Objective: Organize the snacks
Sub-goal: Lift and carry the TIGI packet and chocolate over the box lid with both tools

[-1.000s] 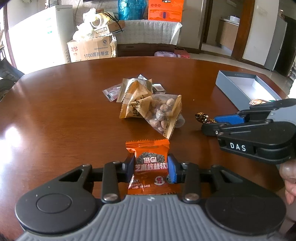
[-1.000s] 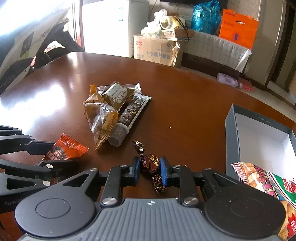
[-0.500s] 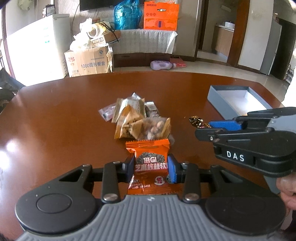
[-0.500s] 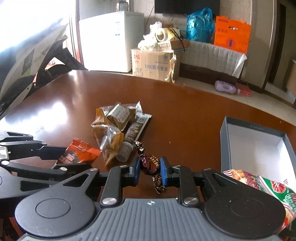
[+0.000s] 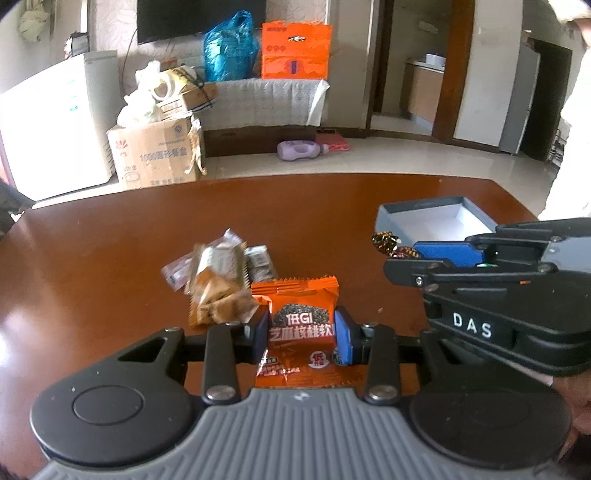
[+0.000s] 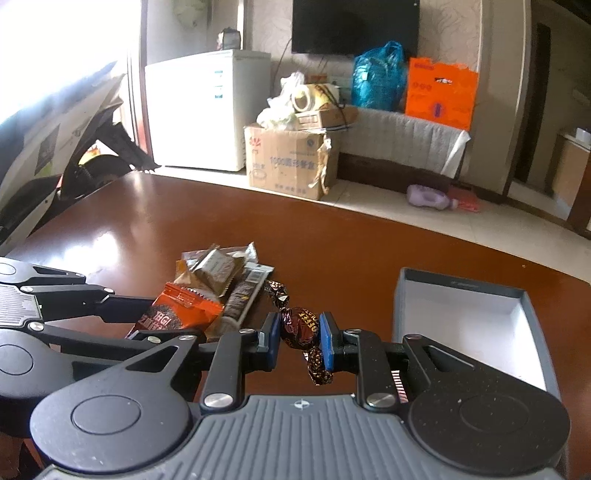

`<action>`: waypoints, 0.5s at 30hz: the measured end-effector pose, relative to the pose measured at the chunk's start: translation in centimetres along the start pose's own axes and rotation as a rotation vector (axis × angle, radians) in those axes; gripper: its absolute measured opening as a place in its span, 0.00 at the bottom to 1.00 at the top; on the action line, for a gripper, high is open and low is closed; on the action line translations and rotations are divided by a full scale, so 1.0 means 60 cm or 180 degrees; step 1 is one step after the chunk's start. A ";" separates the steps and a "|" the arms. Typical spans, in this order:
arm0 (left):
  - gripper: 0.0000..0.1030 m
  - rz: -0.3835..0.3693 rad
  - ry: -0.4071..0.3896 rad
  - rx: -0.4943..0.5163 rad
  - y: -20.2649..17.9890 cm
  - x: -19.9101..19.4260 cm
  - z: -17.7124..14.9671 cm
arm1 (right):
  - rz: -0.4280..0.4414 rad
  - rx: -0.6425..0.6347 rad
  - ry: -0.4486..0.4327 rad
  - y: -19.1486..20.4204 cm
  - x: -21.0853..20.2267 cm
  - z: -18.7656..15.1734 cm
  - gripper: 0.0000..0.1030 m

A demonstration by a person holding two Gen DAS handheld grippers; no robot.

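Listing, left to right: loose snack pile (image 5: 221, 280) on brown table (image 5: 92, 266), several wrapped packets overlapping. Left gripper (image 5: 301, 334), pads clenched on orange snack packet (image 5: 300, 328), held upright above the table just beside the pile. Right gripper (image 6: 298, 341), pads grasping dark twist-wrapped toffee (image 6: 300, 328), clear of the table. Grey open box (image 6: 436, 284), white inside, at far right.

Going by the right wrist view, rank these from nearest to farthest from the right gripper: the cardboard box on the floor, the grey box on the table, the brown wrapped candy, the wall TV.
1. Brown wrapped candy: clamped in the right gripper.
2. Grey box: on the table, just right of the gripper.
3. Cardboard box: on the floor past the table's far edge.
4. TV: on the back wall, farthest.
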State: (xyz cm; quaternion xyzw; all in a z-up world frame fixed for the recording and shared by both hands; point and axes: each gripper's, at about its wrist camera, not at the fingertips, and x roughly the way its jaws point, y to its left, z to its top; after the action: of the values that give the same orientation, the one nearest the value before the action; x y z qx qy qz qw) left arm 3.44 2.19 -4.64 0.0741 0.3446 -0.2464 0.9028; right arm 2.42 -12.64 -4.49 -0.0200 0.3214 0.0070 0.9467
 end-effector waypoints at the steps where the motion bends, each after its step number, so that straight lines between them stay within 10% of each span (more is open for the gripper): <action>1: 0.34 -0.0018 -0.0009 0.0013 -0.006 -0.001 0.004 | -0.0024 0.0004 -0.0006 -0.005 -0.004 0.000 0.24; 15: 0.34 -0.0185 -0.0093 0.0197 -0.090 -0.010 0.049 | -0.0268 0.0161 -0.0112 -0.073 -0.054 -0.004 0.24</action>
State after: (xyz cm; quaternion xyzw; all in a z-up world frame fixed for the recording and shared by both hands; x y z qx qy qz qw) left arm 2.11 -3.17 -1.86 0.0884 0.3256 -0.2841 0.8975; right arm -0.19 -17.05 -2.57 -0.0095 0.3036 -0.0406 0.9519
